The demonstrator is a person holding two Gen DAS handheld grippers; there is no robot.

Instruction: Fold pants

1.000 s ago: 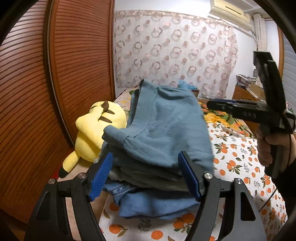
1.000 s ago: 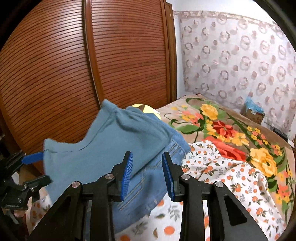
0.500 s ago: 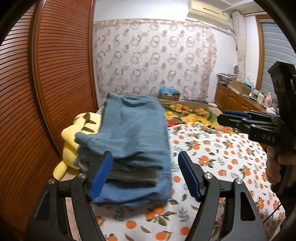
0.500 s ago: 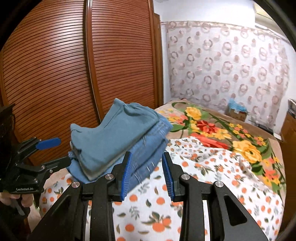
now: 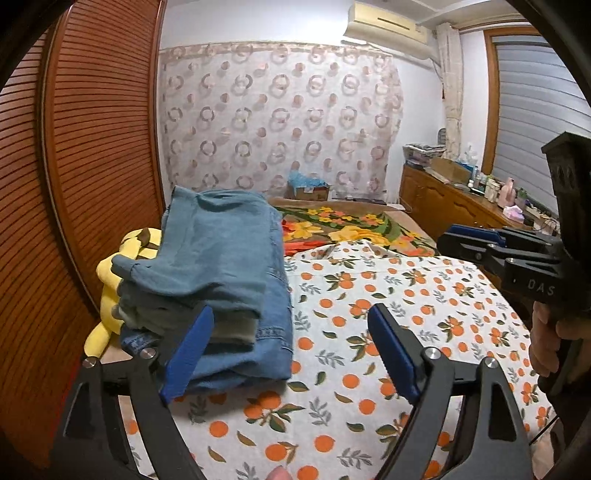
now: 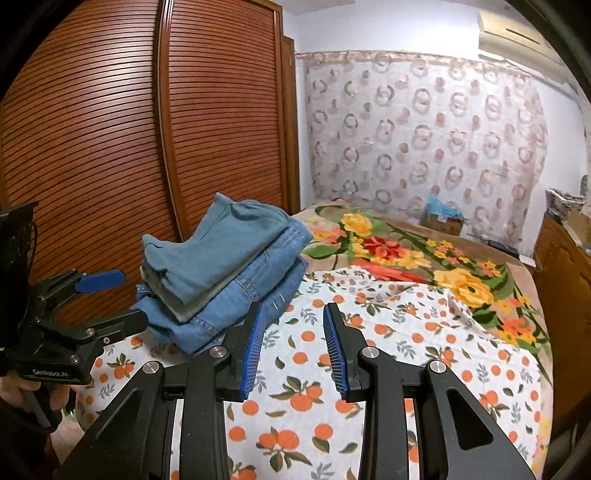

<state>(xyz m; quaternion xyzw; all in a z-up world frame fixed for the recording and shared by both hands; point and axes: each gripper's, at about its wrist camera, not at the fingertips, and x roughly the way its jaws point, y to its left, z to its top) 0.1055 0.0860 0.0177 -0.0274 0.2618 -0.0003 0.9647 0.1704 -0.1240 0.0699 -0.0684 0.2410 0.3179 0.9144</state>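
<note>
Folded pants lie flat on top of a stack of folded garments at the bed's left edge. Colour is muted teal-blue, soft fabric. Folded into a compact rectangle; one corner overhangs the pile, slightly rumpled.

The yellow plush toy is largely concealed behind the stack of folded pants; only its side, a tail-like end and dark-tipped parts show in the left wrist view, and it is fully concealed in the right wrist view. Lower layers of the stack show only as edges. The air conditioner is cut off by the lens border in the right wrist view. Items on the wooden sideboard are too small to identify. The cardboard box contents are indistinct. Only the fingers of the person's hand are visible around the right gripper handle.
</note>
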